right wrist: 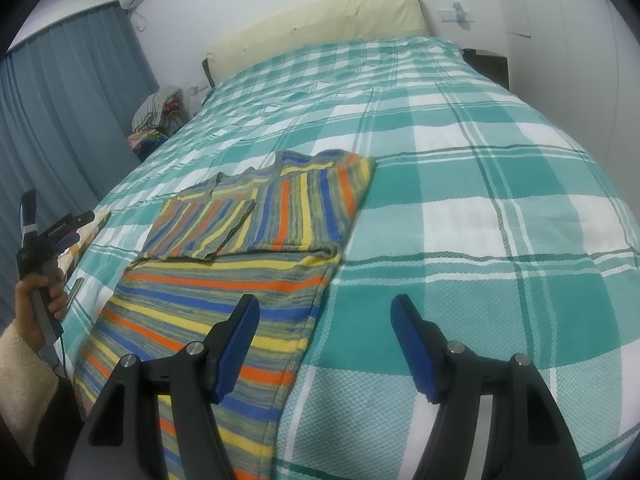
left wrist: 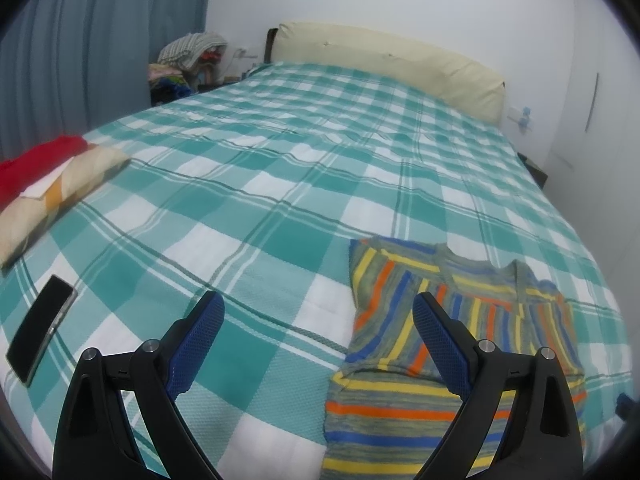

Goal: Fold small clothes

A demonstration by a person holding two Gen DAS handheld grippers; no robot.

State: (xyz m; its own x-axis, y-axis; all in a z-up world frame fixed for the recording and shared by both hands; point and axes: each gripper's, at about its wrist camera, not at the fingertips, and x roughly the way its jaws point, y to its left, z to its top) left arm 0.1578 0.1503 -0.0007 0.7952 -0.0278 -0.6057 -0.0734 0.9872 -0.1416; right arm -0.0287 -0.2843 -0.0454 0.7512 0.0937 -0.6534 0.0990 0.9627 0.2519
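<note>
Striped knit sweater (left wrist: 452, 320) on teal-and-white checked bedspread (left wrist: 248, 184), near right of left wrist view. Sleeves turned in over upper body; lower body panel spread flat toward near edge. Left gripper (left wrist: 318, 312) held above bed with jaws wide apart, nothing between blue pads; right finger overlaps sweater in picture, contact not confirmed. Black phone (left wrist: 38, 332) flat at near left. Folded cream-and-orange garment (left wrist: 60, 196) at far left, red cloth (left wrist: 36, 160) just behind it, touching. Cream headboard (left wrist: 384, 64) at far end; heap of clothes (left wrist: 188, 60) at far left corner beside blue curtain (left wrist: 88, 48).

Right wrist view: same sweater (right wrist: 248, 248) left of centre, neckline far, hem near. Small sleeve panel folded on left half of upper body, second fold covering right half; horizontal crease across middle. Right gripper (right wrist: 325, 320) parted, empty, left finger over sweater's near right edge, right finger over bare bedspread (right wrist: 480, 240). Left gripper (right wrist: 60, 236) at far left edge, held in hand (right wrist: 38, 300) with fleecy cream sleeve (right wrist: 24, 384); jaws not readable from this side.

Progress, judged: sleeve folds done, roughly halfway. Left to do: bring hem up to neckline, likely both grippers on near corners, then move to folded pile.
</note>
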